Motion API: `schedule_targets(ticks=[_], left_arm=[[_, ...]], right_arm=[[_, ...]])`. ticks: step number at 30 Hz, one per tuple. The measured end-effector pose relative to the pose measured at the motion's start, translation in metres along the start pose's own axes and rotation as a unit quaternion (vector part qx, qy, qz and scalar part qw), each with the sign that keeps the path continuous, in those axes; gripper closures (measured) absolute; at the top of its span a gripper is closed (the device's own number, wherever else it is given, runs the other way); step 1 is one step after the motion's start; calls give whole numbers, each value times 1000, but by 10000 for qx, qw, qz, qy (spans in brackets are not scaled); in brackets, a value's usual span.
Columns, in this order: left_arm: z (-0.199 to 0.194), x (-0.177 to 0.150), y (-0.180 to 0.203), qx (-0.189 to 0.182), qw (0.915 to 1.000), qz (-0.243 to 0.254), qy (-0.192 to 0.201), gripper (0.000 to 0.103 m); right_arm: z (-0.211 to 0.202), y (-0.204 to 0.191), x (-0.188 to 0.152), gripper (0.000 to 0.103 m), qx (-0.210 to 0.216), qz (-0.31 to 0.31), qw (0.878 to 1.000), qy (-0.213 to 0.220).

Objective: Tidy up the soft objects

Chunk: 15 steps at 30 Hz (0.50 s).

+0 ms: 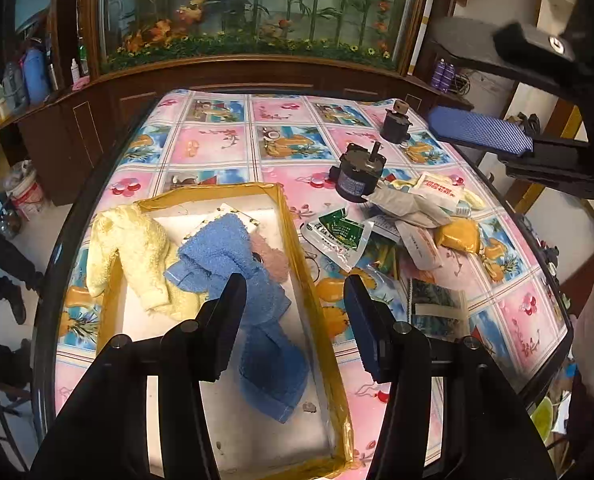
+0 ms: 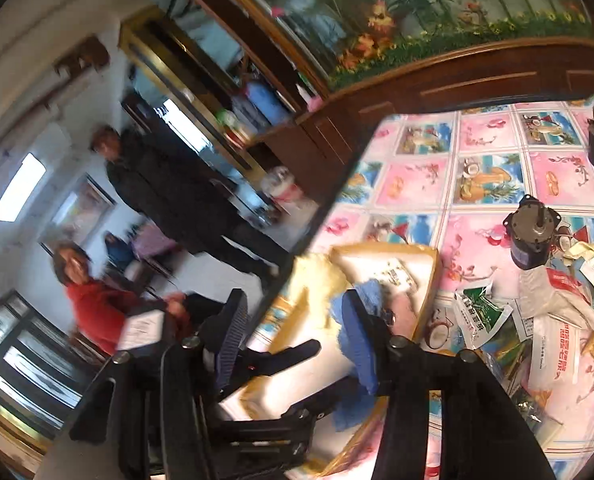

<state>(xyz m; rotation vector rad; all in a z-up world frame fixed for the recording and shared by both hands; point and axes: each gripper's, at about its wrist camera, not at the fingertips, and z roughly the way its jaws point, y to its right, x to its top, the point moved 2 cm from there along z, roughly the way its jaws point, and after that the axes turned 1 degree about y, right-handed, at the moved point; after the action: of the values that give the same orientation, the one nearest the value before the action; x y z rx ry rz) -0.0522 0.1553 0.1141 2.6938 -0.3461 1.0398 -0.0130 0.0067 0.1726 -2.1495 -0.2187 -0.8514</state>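
A white tray with a yellow taped rim (image 1: 297, 240) sits on the patterned table. In it lie a blue towel (image 1: 237, 264), a pale yellow fleece garment (image 1: 133, 248) draped over the left rim, and a small pink fluffy piece (image 1: 273, 260). My left gripper (image 1: 297, 308) hovers above the tray, open, with nothing between its fingers. My right gripper (image 1: 509, 88) hangs higher at the right, open and empty, its blue pad (image 1: 481, 128) showing. In the right wrist view my right gripper (image 2: 295, 328) stands open above the tray (image 2: 429, 276), over the blue towel (image 2: 371, 294) and the yellow garment (image 2: 317, 280).
Right of the tray lies a pile of packets (image 1: 413, 208) and a yellow pouch (image 1: 461, 234). Two dark motors (image 1: 357, 176) (image 1: 395, 122) stand behind them. A wooden cabinet runs along the back. Left of the table are a seated person in red (image 2: 97, 304) and a standing person in dark clothes (image 2: 169, 192).
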Motion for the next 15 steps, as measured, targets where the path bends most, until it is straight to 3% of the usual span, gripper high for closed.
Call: schedule_targets(ticks=[3,5,8,15], left_arm=[[13,-1,15,-195,9998,-35,-87,52],[27,-2,29,-282,9994,38,-216,52],[52,-1,57,-414,9979,201,-448,52],[114,-10,122,-827,9901,654,-929,53]], right_arm=[[-32,47,0,42,-863,3,9958,315],[-47,92,-11,42,-1504,230,9880,277],[-65,148,-32,42,-2007,644,9774,146],[-97,221,-66,42,-2360,1243,9637,72]])
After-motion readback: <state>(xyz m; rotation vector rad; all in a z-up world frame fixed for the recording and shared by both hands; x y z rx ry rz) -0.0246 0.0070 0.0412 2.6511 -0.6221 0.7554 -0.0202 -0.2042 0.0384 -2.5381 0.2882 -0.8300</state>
